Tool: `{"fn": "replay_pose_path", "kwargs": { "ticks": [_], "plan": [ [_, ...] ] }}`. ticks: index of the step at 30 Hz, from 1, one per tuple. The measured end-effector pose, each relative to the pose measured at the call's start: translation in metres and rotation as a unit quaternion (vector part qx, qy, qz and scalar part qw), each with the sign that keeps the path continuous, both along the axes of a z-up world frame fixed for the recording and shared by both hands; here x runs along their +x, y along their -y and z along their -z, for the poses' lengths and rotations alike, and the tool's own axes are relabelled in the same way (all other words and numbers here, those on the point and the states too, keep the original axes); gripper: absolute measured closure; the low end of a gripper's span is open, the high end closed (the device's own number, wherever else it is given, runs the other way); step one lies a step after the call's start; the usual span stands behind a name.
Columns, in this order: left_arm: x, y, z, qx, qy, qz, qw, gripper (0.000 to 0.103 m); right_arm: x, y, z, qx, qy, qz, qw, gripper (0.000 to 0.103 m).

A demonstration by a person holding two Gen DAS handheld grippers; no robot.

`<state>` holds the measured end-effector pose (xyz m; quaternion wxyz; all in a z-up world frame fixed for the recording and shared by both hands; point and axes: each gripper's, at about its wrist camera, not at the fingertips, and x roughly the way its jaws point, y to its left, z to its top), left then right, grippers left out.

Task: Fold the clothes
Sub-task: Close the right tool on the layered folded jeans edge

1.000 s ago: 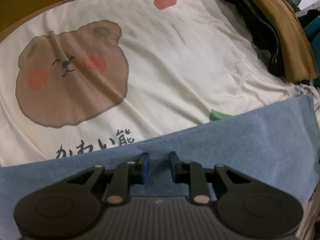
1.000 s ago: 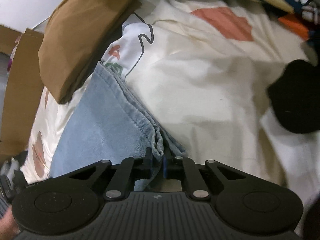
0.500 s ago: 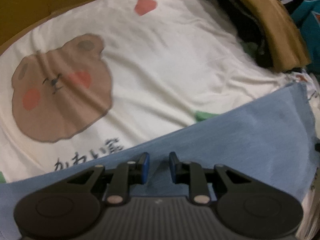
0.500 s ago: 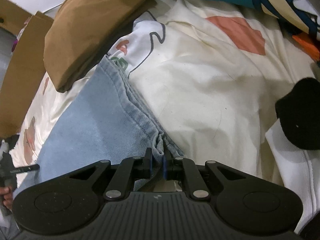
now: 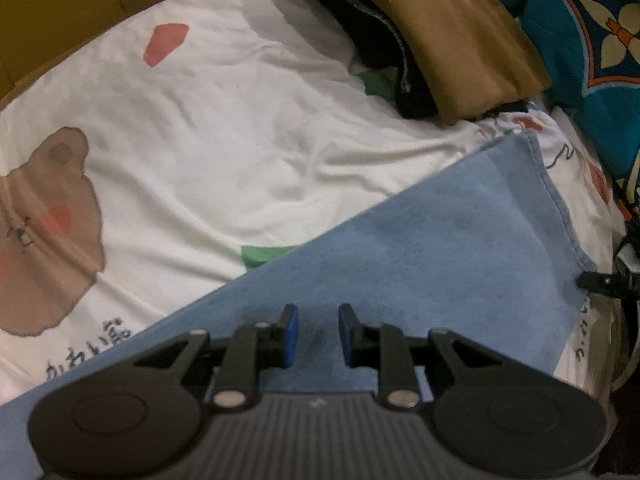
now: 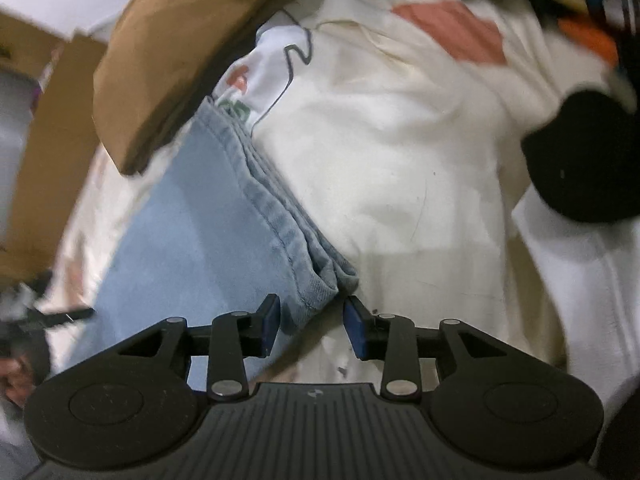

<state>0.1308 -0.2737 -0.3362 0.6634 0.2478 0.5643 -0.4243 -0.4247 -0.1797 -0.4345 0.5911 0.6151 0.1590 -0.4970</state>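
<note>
In the left wrist view, the blue denim garment (image 5: 432, 248) fills the lower right, bare cream sheet (image 5: 240, 128) at upper left. The left gripper (image 5: 318, 334) stands slightly parted over it, gripping nothing visible. The right gripper (image 6: 310, 326) has just been opening, its pads clear of the garment's corner between them.

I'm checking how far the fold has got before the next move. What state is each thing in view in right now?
Blue denim garment: folded flat on the sheet, hems stacked at one corner.
Right gripper: fingers just opened, hem corner between them, unpinched.
Left gripper: fingers apart above the denim, gripping nothing.
Brown garment: folded, atop a dark pile.
Bear-print sheet: spread out, lightly wrinkled.
</note>
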Motion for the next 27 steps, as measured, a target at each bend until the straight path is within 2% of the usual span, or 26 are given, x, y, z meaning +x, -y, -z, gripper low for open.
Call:
{"fn": "replay_pose_path", "kwargs": {
  "ticks": [7, 13, 17, 22, 27],
  "plan": [
    [0.0, -0.029, -0.023, 0.026, 0.024, -0.012, 0.9993, 0.08, -0.014, -0.006, 0.019, -0.014, 0.072, 0.025, 0.997, 0.054],
    [0.012, -0.059, -0.04, 0.056, 0.037, -0.038, 0.997, 0.08, -0.006, -0.01, 0.002, -0.043, 0.059, 0.001, 0.997, 0.054],
    [0.016, -0.071, -0.048, 0.062, 0.042, -0.051, 0.9959, 0.08, -0.009, -0.012, 0.011, -0.018, 0.061, 0.009, 0.998, 0.051],
    [0.02, -0.076, -0.048, 0.057, 0.031, -0.062, 0.9959, 0.08, -0.016, -0.012, 0.024, -0.029, 0.088, 0.03, 0.995, 0.051],
    [0.021, -0.074, -0.03, 0.061, 0.017, -0.061, 0.9961, 0.08, -0.023, -0.009, 0.03, -0.042, 0.115, 0.059, 0.991, 0.051]
  ]
}}
